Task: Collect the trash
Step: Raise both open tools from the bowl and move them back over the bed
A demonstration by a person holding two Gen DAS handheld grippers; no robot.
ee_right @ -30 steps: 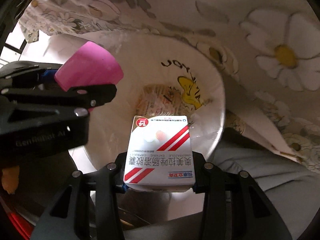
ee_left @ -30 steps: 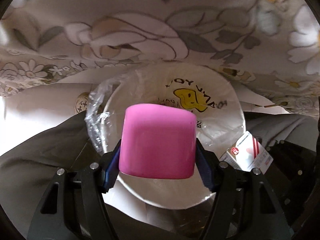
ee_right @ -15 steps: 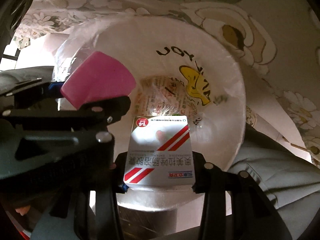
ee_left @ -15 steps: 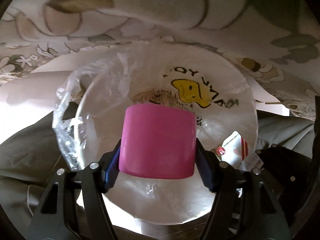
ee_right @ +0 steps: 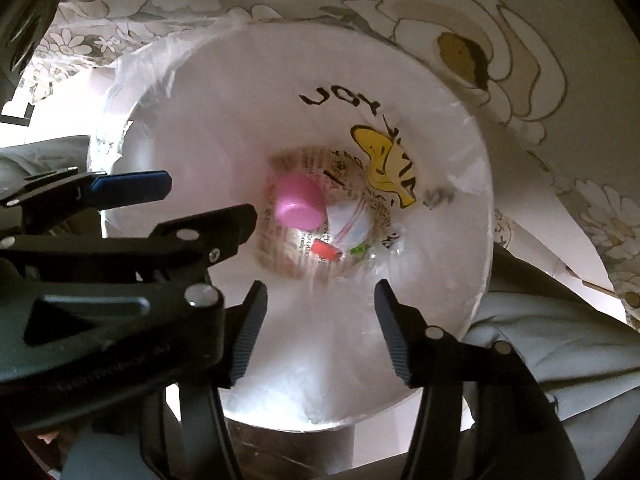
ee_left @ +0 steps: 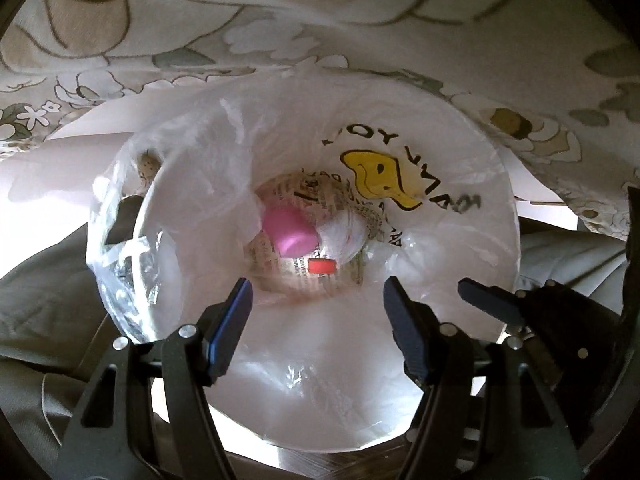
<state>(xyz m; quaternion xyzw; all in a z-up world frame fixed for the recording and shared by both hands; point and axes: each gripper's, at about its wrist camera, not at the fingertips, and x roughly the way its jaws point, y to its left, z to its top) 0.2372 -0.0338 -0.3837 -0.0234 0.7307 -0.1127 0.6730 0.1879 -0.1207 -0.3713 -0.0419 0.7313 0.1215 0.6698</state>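
Both tools (ee_left: pixel 316 320) (ee_right: pixel 318 320) spread, pink cup (ee_left: pixel 289 232) below

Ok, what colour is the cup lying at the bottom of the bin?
Pink, the cup shows best in the left wrist view, lying on printed paper in the bin.

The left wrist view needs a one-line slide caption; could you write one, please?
Open left gripper over the lined bin, pink cup lying at the bottom.

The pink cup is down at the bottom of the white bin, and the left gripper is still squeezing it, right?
Not quite. The pink cup does lie at the bottom of the white bin, but the left gripper is open and holds nothing. The left wrist view shows its jaws spread apart above the bin.
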